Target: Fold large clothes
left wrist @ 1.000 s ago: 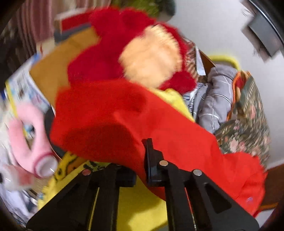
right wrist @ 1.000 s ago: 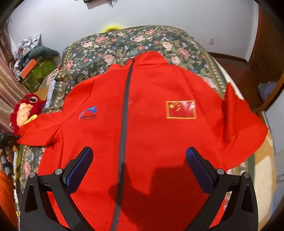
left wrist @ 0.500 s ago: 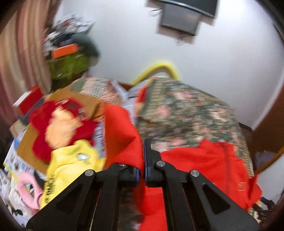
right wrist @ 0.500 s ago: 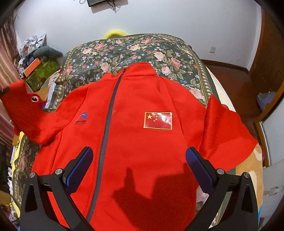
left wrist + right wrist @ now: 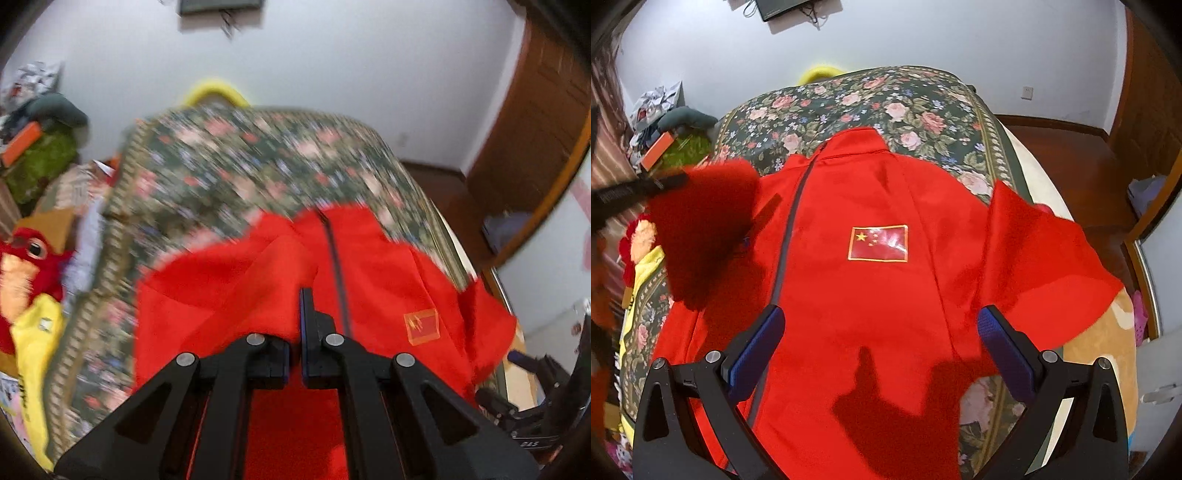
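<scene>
A red jacket (image 5: 871,295) with a grey zip and a flag patch (image 5: 878,243) lies front up on the floral bedspread (image 5: 886,103). My left gripper (image 5: 295,299) is shut on the jacket's left sleeve (image 5: 229,280), whose red cloth bunches over its fingertips. In the right wrist view that gripper (image 5: 639,190) comes in from the left, holding the sleeve (image 5: 701,229) lifted above the jacket's chest. My right gripper (image 5: 881,317) hangs open above the lower front of the jacket with nothing between its fingers. The other sleeve (image 5: 1045,258) lies spread at the bed's right edge.
A red plush toy (image 5: 26,258) and a yellow garment (image 5: 37,332) lie beside the bed on the left, with a heap of clutter (image 5: 665,122) behind them. Wooden furniture (image 5: 535,129) stands at the right. A white wall closes the far end.
My left gripper has swung the sleeve from beside the plush toy up and over onto the jacket's front. The right gripper has drifted a little and stays open.
</scene>
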